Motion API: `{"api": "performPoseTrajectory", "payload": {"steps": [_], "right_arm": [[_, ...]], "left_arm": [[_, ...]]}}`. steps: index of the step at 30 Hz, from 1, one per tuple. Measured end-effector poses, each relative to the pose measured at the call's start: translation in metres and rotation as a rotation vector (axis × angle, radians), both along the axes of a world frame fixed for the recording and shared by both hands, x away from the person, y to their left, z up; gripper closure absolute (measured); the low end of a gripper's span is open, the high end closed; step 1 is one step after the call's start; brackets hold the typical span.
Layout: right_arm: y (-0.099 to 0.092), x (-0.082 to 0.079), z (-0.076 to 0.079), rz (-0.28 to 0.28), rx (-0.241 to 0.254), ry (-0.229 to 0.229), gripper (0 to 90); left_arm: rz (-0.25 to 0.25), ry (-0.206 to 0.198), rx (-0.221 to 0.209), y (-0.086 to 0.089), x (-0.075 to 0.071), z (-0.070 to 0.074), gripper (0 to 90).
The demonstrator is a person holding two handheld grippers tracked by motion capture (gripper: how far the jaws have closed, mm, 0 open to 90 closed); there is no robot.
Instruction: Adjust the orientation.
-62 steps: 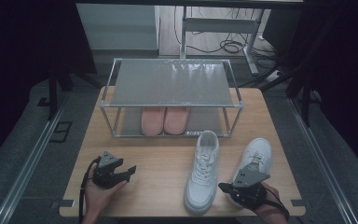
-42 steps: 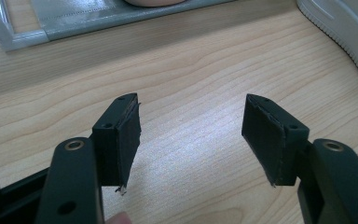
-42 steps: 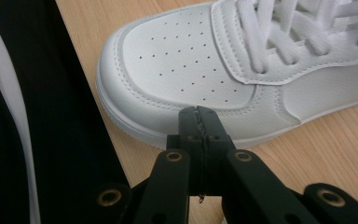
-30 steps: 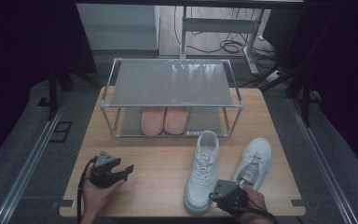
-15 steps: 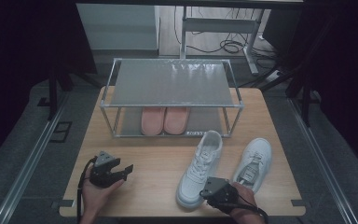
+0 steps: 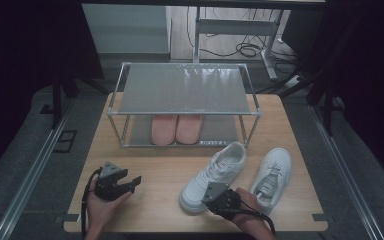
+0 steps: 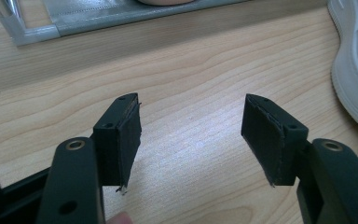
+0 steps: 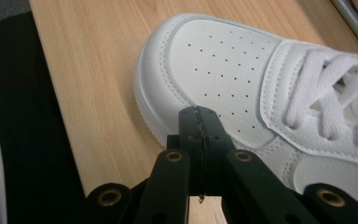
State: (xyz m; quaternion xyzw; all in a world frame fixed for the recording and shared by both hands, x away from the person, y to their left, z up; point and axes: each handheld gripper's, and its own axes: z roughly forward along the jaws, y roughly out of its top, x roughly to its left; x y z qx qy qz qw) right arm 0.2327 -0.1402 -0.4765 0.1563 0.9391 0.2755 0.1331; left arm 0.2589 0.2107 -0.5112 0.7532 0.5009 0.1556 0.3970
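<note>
- We see the right gripper (image 6: 207, 194) with its jaws pressed together, nothing between them, its tip against the toe side of the left white sneaker (image 6: 214, 175); in the right gripper view that toe (image 8: 214, 70) sits just past the tip
- That sneaker lies at an angle on the wooden table (image 6: 160, 170), toe toward us, heel near the metal rack (image 6: 185, 90); the other white sneaker (image 6: 272, 172) lies just beside it
- The left gripper (image 6: 135, 181) hovers well apart, jaws spread, holding nothing
</note>
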Motion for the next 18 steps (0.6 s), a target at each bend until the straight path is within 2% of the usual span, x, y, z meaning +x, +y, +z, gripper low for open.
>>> {"api": "performPoseTrajectory", "payload": {"steps": [9,18], "right_arm": [[0.013,0.012,-0.001,-0.021,0.013,0.005,90.0],[0.015,0.016,-0.002,-0.030,0.035,0.012,90.0]], "left_arm": [[0.004,0.002,-0.003,0.001,0.000,0.000,38.0],[-0.002,0.004,0.001,0.000,0.001,-0.001,38.0]]}}
